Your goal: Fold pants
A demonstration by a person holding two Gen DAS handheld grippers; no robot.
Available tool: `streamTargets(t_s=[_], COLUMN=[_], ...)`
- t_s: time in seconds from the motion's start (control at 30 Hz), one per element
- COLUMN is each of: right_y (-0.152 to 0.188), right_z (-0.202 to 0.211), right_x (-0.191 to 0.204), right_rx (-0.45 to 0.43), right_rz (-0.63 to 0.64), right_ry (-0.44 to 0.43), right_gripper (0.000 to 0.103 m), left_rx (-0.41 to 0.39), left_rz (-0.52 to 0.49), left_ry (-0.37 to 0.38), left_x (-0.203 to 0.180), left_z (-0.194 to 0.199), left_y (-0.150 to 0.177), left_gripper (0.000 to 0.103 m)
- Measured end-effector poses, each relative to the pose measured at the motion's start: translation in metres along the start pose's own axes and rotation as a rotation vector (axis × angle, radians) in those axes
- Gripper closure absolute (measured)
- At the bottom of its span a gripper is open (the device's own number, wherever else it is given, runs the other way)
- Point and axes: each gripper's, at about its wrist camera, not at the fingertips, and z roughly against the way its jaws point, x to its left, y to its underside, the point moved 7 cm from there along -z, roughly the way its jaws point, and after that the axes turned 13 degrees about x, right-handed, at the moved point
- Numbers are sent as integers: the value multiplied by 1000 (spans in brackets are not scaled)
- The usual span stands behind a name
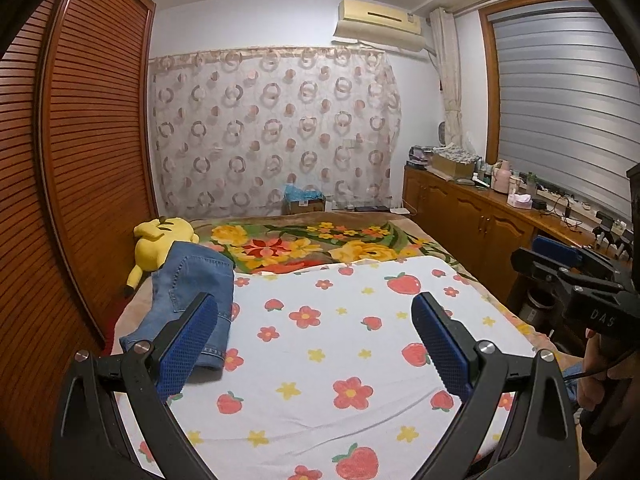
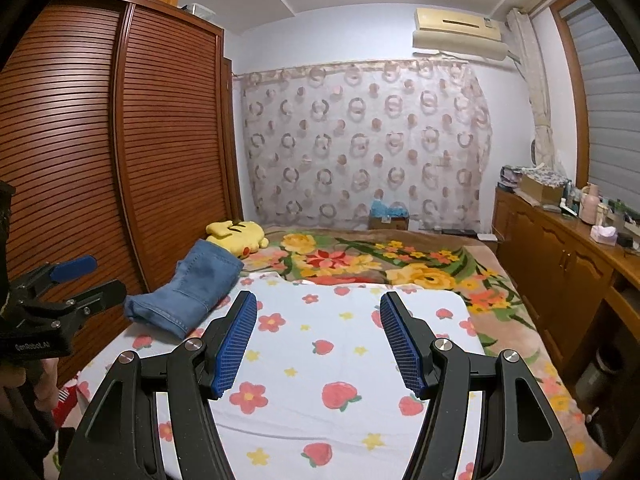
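Note:
Blue denim pants (image 1: pixel 188 296) lie folded in a compact stack at the left edge of the bed, on the white strawberry-and-flower sheet (image 1: pixel 340 344); they also show in the right wrist view (image 2: pixel 188 296). My left gripper (image 1: pixel 316 316) is open and empty above the sheet, its left finger overlapping the pants' near end in the view. My right gripper (image 2: pixel 318 316) is open and empty above the middle of the sheet, to the right of the pants. Each gripper shows at the edge of the other's view.
A yellow plush toy (image 1: pixel 160 240) lies behind the pants. A floral blanket (image 1: pixel 320 248) covers the far half of the bed. A slatted wooden wardrobe (image 1: pixel 80 160) stands on the left, a wooden cabinet (image 1: pixel 480 216) with clutter on the right.

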Motion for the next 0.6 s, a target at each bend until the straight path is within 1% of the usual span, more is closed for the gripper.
streamTargets(t_s=[0.6], right_y=[4], right_z=[5], right_x=[-4], right_rx=[3], right_rz=[-8], right_ry=[12], right_gripper=[37], left_rx=[0], left_rz=[1], left_ry=[2], left_x=[2], left_z=[0], left_y=[0], left_gripper=[5])
